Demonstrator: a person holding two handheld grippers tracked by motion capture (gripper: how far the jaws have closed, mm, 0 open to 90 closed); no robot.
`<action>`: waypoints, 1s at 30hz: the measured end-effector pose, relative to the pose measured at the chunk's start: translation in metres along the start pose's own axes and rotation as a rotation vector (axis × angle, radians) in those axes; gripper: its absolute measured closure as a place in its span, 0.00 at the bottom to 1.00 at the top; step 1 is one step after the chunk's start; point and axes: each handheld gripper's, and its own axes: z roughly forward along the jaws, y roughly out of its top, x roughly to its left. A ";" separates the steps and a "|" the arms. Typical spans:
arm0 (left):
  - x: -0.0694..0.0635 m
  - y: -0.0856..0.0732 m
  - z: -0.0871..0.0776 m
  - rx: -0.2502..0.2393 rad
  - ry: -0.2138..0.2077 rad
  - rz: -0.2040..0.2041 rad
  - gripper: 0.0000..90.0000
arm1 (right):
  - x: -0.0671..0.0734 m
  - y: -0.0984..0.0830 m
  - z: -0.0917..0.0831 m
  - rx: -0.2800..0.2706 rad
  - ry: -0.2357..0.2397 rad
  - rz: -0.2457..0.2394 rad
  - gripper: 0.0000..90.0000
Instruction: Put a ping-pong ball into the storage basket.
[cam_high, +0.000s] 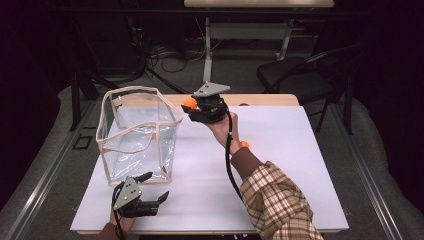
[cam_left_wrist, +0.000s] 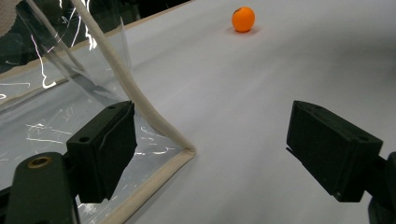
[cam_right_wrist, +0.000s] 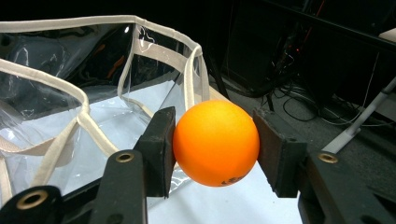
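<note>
An orange ball is held up next to a see-through bag.

The right gripper (cam_high: 196, 107), near the top middle of the high view, pinches the orange ball (cam_right_wrist: 215, 143) tight between its two black jaws. It holds the ball high, just beside the top edge of the clear bag (cam_high: 137, 132), most likely so the ball can drop in. The left gripper (cam_high: 150, 200), at the bottom left, has its jaws spread wide with nothing between them. It waits by the bag's lower corner, maybe to keep the bag steady. A second orange ball (cam_left_wrist: 243, 19) lies on the white table (cam_high: 280, 165), well apart from the bag.
</note>
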 end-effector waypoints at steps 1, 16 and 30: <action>0.000 0.000 0.000 0.001 0.000 0.002 0.18 | 0.000 0.001 0.000 -0.003 0.000 -0.002 0.57; -0.001 0.000 0.000 0.002 -0.001 0.001 0.18 | 0.008 0.011 0.004 -0.024 0.022 -0.008 0.57; 0.000 0.000 0.001 0.001 -0.003 0.001 0.18 | 0.010 0.014 0.006 -0.024 0.024 -0.018 0.57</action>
